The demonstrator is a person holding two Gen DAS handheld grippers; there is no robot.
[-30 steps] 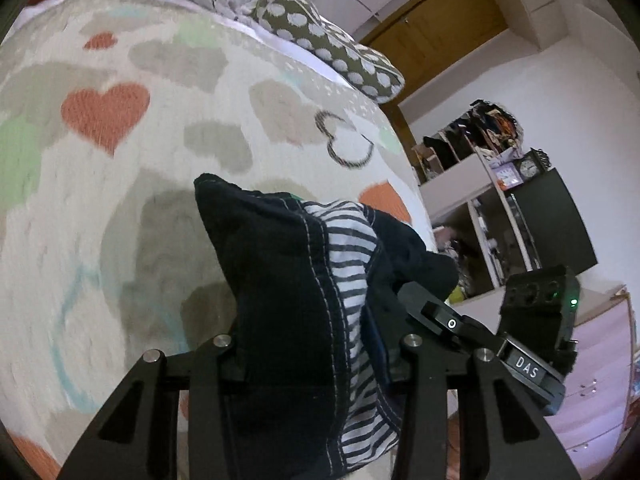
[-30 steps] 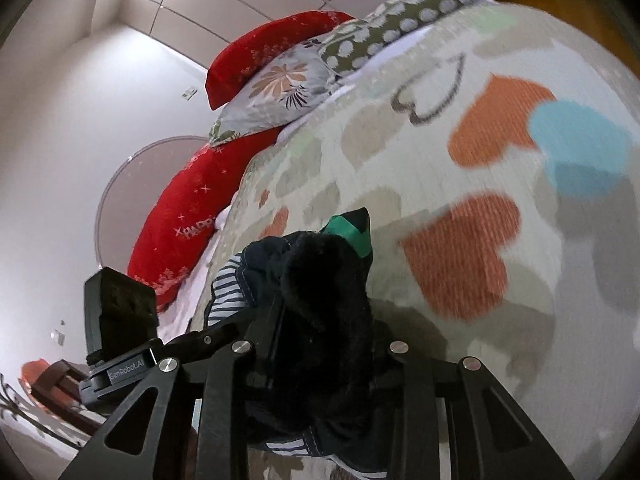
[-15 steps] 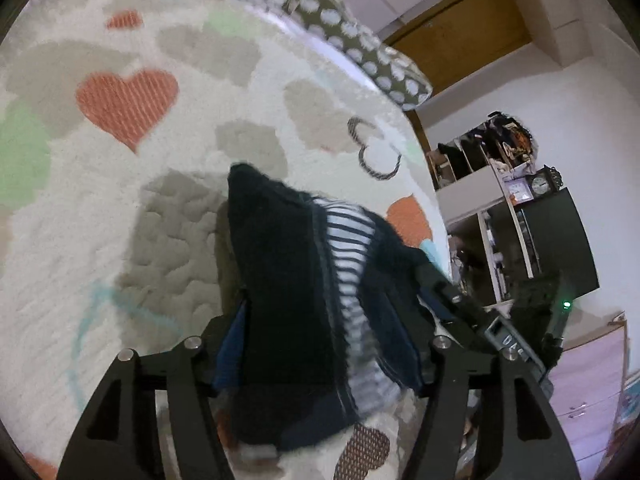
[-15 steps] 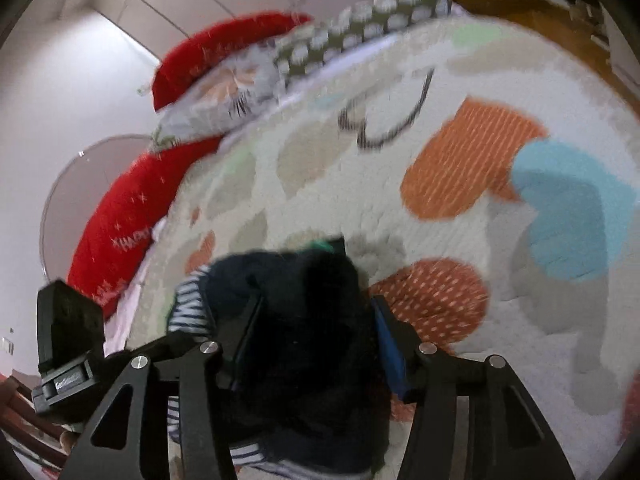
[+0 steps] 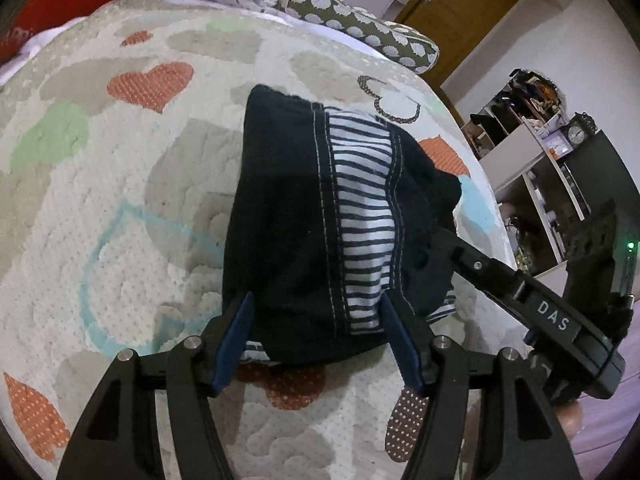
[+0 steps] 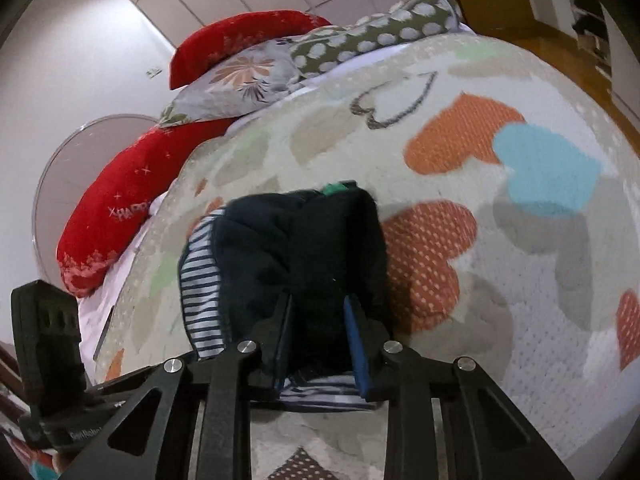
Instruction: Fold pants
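The dark navy pants [image 5: 288,216], with a striped white-and-navy side panel [image 5: 362,216], lie folded in a compact bundle on the heart-patterned bedspread [image 5: 100,200]. My left gripper [image 5: 320,332] is open, its blue pads spread at the bundle's near edge, one on each side. My right gripper [image 6: 320,340] also shows in the left wrist view [image 5: 520,292] at the bundle's right side. In the right wrist view its blue pads stand narrowly apart around a fold of the pants [image 6: 304,248]. A green tag [image 6: 338,188] shows at the far edge.
Pillows lie at the head of the bed: a red one [image 6: 116,208], a floral one [image 6: 240,80] and an olive dotted one [image 5: 360,32]. Shelves and a dark cabinet [image 5: 560,168] stand beyond the bed's right edge. A wooden door [image 5: 460,12] is behind.
The bundle came down from its held position onto the bedspread. My left gripper's jaws have opened wide and let go of it. My right gripper's pads have spread slightly.
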